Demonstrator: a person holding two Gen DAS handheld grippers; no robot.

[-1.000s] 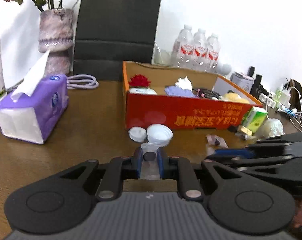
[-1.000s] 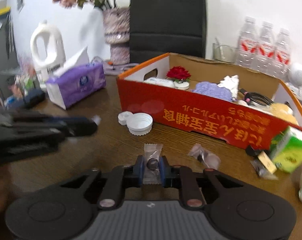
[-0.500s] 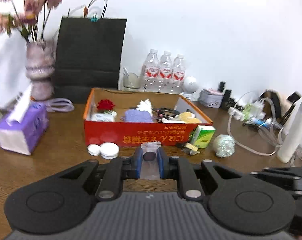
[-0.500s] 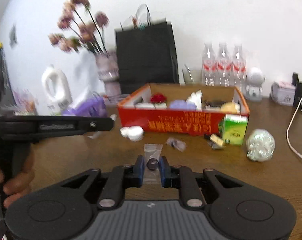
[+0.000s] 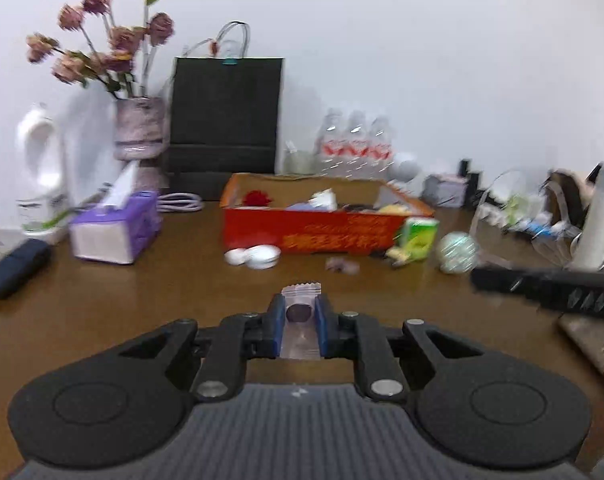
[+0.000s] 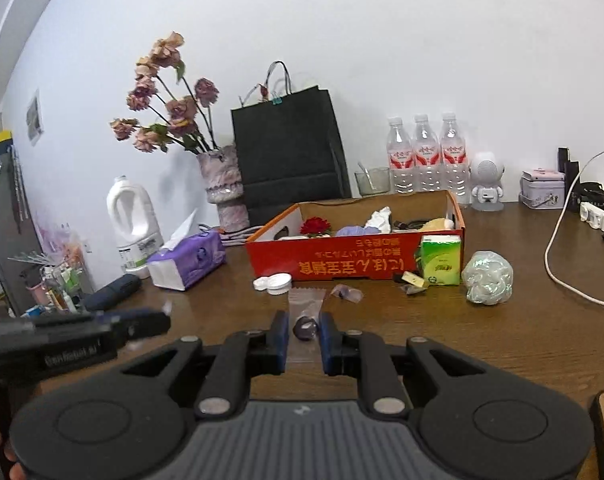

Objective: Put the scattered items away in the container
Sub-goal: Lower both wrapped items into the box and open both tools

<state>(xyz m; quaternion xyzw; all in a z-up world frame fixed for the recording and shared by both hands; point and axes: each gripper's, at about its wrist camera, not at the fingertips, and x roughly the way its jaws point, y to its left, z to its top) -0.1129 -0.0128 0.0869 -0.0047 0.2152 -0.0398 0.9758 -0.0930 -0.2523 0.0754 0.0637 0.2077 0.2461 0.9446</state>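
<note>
Left hand-held gripper (image 5: pixel 299 314) nearly closed, blue pads pinching a clear-wrapped dark round candy (image 5: pixel 299 313), lifted off the brown wooden desk (image 5: pixel 142 300). Right hand-held gripper (image 6: pixel 304 330) likewise nearly closed on a second clear-wrapped dark candy (image 6: pixel 305 327), also held above desk. Left view blurred.

Red-orange open cardboard box (image 6: pixel 354 266) at 12 o'clock from both grippers, well apart, already holding red flower, purple cloth, white crumpled item, cable, yellow thing.

Loose on desk along box front: two white round lids (image 6: pixel 273 282) touching each other at box's 7 o'clock corner; small crumpled clear wrapper with dark piece (image 6: pixel 346 293) just in front; green-and-white carton (image 6: pixel 440 260) upright against box's right end; small yellow-black bits (image 6: pixel 412 280) beside carton; iridescent crumpled foil ball (image 6: pixel 488 278) at 3 o'clock of carton.

Purple tissue pack (image 6: pixel 188 258) at 10 o'clock, near white plastic jug (image 6: pixel 132 220). Black paper bag (image 6: pixel 288 156) behind box.
</note>
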